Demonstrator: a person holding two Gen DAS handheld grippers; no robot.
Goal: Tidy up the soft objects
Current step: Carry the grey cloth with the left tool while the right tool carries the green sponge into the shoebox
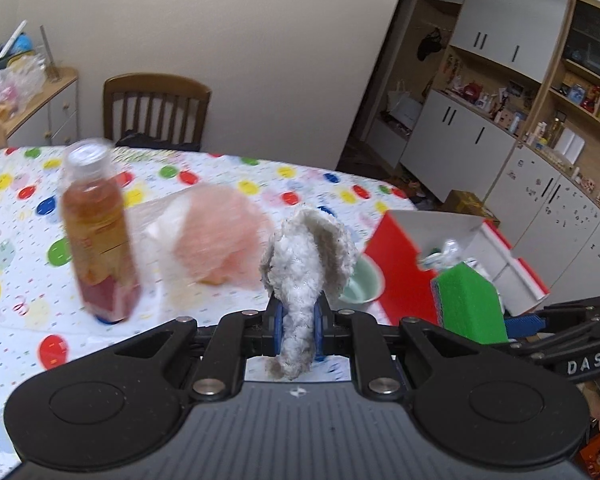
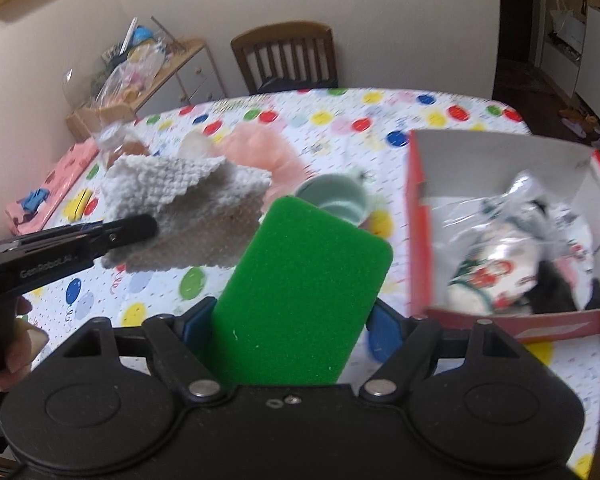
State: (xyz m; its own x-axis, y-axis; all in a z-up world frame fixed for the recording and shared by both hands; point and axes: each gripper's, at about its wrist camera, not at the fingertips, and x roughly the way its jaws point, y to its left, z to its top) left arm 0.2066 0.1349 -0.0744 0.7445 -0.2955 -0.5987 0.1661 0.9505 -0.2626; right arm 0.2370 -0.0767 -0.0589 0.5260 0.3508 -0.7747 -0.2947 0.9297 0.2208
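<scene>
My left gripper (image 1: 299,320) is shut on a white knitted cloth (image 1: 306,264), which hangs bunched between its blue pads above the table. In the right wrist view the same cloth (image 2: 188,208) spreads out from the left gripper's fingertip (image 2: 140,228). My right gripper (image 2: 292,320) is shut on a green sponge (image 2: 304,292), held by its two long sides; the sponge (image 1: 470,304) also shows at the right of the left wrist view. A red box (image 2: 416,216) with a white inside stands open at the right and holds a plastic bag of soft things (image 2: 500,256).
On the balloon-print tablecloth (image 1: 28,208) stand a bottle of amber drink (image 1: 96,232), a pink mesh pouf (image 1: 220,236) and a mint cup (image 2: 336,196). A pink packet (image 2: 48,188) lies at the far left edge. A wooden chair (image 2: 288,56) stands behind the table.
</scene>
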